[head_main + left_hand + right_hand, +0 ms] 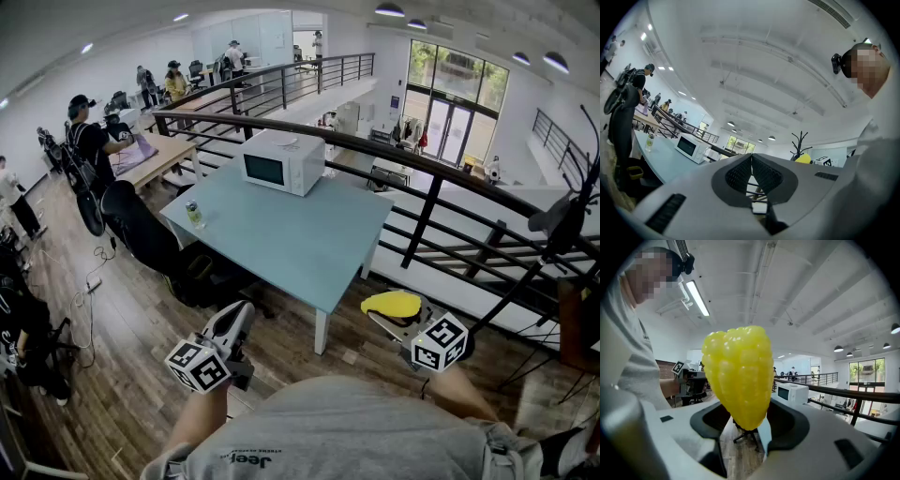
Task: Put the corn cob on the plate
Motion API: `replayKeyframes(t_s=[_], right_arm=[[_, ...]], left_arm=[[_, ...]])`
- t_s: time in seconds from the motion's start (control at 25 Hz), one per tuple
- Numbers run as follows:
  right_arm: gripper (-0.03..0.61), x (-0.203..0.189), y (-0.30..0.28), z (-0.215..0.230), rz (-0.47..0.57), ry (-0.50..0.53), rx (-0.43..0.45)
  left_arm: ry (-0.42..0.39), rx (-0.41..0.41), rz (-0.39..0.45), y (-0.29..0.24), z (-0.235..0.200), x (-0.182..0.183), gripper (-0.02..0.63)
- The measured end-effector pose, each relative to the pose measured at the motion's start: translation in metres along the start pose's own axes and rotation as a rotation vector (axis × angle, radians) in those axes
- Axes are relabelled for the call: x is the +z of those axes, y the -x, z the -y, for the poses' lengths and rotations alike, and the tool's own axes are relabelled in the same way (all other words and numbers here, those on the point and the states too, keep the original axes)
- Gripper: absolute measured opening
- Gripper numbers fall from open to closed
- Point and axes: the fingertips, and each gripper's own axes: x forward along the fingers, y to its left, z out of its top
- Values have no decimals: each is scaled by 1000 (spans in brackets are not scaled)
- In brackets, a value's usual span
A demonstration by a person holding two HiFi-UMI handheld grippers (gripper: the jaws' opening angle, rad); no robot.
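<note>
A yellow corn cob (738, 373) stands up between the jaws of my right gripper (750, 420), which is shut on its lower end. In the head view the corn cob (392, 304) lies across the right gripper (401, 315), held off the near right corner of the table. My left gripper (239, 314) is held low at the left, short of the table. In the left gripper view its pads (740, 174) meet at the tips, and the left gripper (751, 161) is shut with nothing in it. No plate shows in any view.
A light blue table (309, 244) stands ahead with a white microwave (281, 161) at its far side and a small can (194, 214) near its left edge. A black railing (441, 202) runs behind it. An office chair (141, 230) and several people stand at the left.
</note>
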Motion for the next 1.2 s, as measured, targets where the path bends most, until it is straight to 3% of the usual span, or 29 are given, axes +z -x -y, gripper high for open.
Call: replayKeyframes(t_s=[0.52, 1.2], right_arm=[[255, -3, 18, 29, -17, 24, -3], [256, -17, 91, 85, -27, 25, 38]], left_arm=[[-1, -3, 2, -31, 18, -9, 20], [29, -39, -17, -110, 83, -54, 20]])
